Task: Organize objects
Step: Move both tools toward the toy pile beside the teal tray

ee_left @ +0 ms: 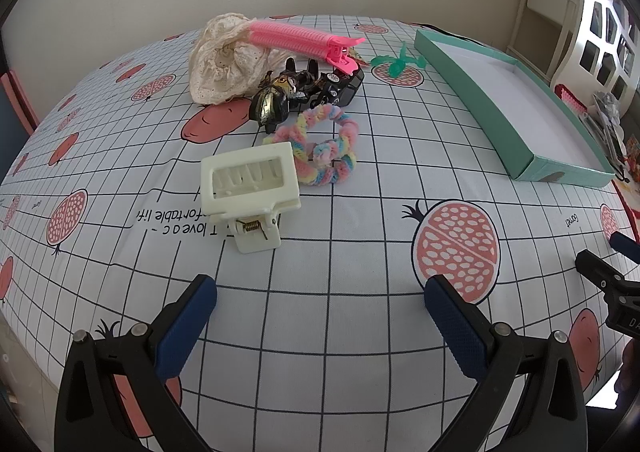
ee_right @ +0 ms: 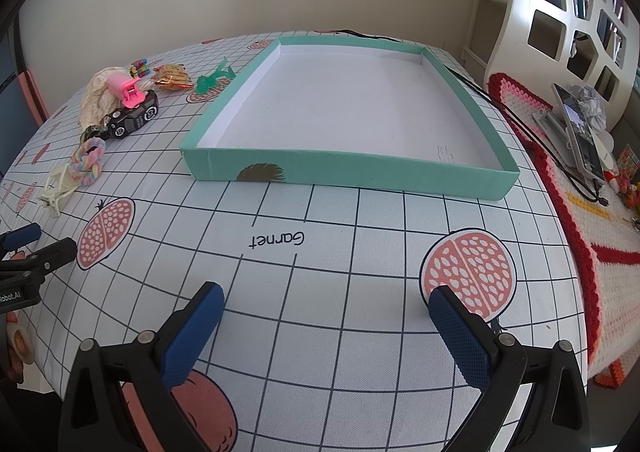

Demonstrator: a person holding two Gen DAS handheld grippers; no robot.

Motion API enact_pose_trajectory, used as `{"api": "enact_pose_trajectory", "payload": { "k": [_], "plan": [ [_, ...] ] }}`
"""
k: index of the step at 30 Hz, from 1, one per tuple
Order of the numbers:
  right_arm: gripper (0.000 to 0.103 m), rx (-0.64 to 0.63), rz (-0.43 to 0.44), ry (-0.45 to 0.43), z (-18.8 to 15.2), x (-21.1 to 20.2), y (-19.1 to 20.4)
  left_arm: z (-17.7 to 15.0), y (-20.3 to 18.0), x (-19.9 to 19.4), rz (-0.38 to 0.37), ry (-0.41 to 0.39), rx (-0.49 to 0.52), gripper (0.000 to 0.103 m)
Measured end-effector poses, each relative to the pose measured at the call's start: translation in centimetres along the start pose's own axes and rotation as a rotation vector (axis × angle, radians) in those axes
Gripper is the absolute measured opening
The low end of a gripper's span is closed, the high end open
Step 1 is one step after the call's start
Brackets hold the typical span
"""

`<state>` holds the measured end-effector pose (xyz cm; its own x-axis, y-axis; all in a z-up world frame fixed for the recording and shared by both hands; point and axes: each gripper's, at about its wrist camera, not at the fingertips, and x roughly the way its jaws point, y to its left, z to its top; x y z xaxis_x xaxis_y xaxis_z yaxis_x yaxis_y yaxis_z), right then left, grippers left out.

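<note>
**Sorting not begun: tray bare, all items loose on the cloth**

- Teal tray (ee_right: 344,176) seen lying on the gridded tablecloth (ee_left: 360,332) toward the right side of the tabletop; its white floor is bare, nothing placed in it.
- Items clustered to the tray's left, toward the far-left part of the tabletop: white claw clip (ee_left: 250,190) nearest, touching the pastel braided tie (ee_left: 324,150); behind these a dark claw clip (ee_left: 276,100) and a black toy car (ee_left: 340,86); a pink roller clip (ee_left: 300,40) laid across a cream fabric piece (ee_left: 224,60).
- Green plastic piece (ee_left: 396,62) lies apart, just beside the tray's far-left corner; small snack packets (ee_right: 172,76) near it.
- Left gripper (ee_left: 320,316) spread wide, holding nothing, aimed at the white claw clip.
- Right gripper (ee_right: 326,320) spread wide, holding nothing, facing the tray's near wall.
- Judged: nothing done; every item left to move.
</note>
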<state>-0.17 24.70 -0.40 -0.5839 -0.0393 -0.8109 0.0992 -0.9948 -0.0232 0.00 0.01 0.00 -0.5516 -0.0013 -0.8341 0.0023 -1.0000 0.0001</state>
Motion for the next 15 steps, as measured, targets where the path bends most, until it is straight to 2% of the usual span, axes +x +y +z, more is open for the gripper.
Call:
{"api": "enact_pose_trajectory", "payload": {
  "k": [11,15],
  "plan": [
    [0.103,-0.018,0.017,-0.003,0.03,-0.04,0.17,0.01,0.14,-0.05,-0.014,-0.002,0.016,0.103],
    [0.103,-0.033,0.032,0.012,0.41,0.10,0.07,-0.06,0.76,-0.24,-0.011,-0.006,-0.006,0.103]
  ]
}}
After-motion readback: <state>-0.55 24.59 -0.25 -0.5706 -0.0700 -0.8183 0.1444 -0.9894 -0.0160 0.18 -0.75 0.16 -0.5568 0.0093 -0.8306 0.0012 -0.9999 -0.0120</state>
